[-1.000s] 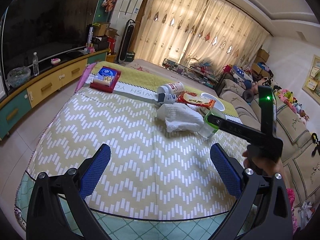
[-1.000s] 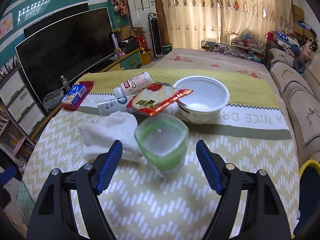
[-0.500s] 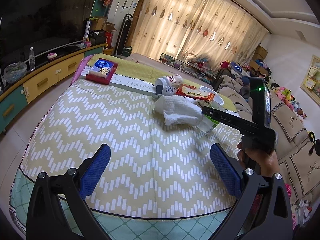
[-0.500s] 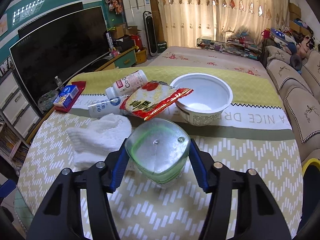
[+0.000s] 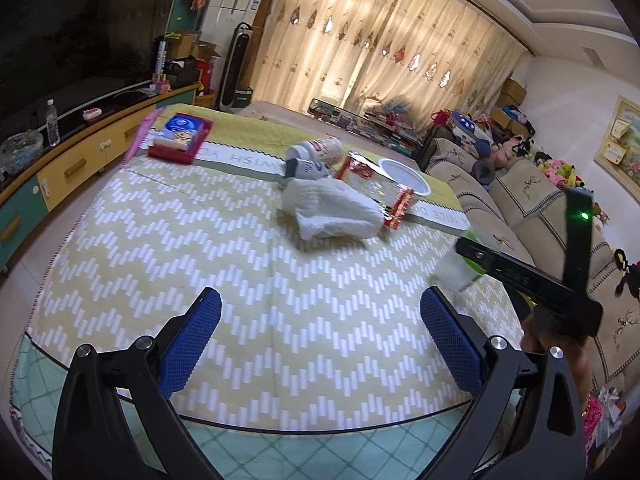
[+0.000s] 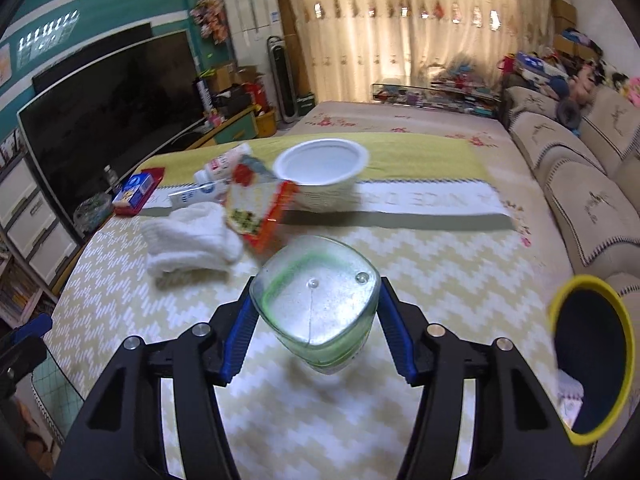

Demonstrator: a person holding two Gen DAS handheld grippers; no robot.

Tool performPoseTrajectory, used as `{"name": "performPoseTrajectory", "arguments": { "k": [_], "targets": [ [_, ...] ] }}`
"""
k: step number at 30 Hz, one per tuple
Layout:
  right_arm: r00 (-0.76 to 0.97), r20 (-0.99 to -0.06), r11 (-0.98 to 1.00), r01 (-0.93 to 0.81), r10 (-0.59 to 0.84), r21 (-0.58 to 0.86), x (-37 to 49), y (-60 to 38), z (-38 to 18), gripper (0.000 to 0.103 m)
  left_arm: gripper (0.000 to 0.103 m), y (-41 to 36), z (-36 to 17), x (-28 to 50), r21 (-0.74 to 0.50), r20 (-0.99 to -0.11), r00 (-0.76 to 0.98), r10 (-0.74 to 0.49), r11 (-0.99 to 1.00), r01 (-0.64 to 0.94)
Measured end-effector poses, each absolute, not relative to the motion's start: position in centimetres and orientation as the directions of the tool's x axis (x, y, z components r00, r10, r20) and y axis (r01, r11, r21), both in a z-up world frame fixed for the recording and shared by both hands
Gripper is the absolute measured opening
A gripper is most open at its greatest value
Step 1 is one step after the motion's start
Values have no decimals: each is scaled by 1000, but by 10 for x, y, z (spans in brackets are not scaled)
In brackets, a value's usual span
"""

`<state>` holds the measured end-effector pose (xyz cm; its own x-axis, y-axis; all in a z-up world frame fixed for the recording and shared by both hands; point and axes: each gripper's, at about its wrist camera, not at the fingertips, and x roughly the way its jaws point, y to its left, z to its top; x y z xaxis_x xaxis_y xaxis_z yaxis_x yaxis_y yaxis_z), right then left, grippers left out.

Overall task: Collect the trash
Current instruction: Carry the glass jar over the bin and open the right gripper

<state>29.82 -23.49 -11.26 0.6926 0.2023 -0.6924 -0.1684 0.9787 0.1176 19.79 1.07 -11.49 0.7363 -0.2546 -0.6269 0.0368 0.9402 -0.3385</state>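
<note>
Right gripper (image 6: 314, 320) clamps clear bottle (image 6: 316, 300); white cloth (image 6: 192, 238) at 10 o'clock, empty white bowl (image 6: 320, 174) at 12. Left gripper (image 5: 320, 328) jaws wide, holding nothing.

Apparently a home living room: large television (image 6: 108, 116), sofa (image 6: 580, 184), drawn curtains (image 5: 384, 48), plush toys (image 5: 560, 168).

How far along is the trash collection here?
Nothing shows as binned yet. In hand: the right gripper is shut on the clear green-banded bottle, near the yellow-rimmed bin. Left: snack wrapper, white bowl, two bottles.
</note>
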Motion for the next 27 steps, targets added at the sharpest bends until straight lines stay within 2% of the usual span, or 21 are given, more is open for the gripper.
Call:
{"name": "performPoseTrajectory", "arguments": {
  "k": [15,25,27],
  "targets": [
    [753,-657,975,166,-30,146,265,-402,-116,55,98,-53,-119,219,-313,-671,682,-293,945,98],
    [665,-732,921,364,-149,143,274,-491,-159,56,98,-82,-123,240,-276,-701,656,-281,954,115],
    [657,-738,909,387,-153,157,274,-502,-165,61,98,-85,-124,243,-268,-705,654,-274,957,113]
  ]
}}
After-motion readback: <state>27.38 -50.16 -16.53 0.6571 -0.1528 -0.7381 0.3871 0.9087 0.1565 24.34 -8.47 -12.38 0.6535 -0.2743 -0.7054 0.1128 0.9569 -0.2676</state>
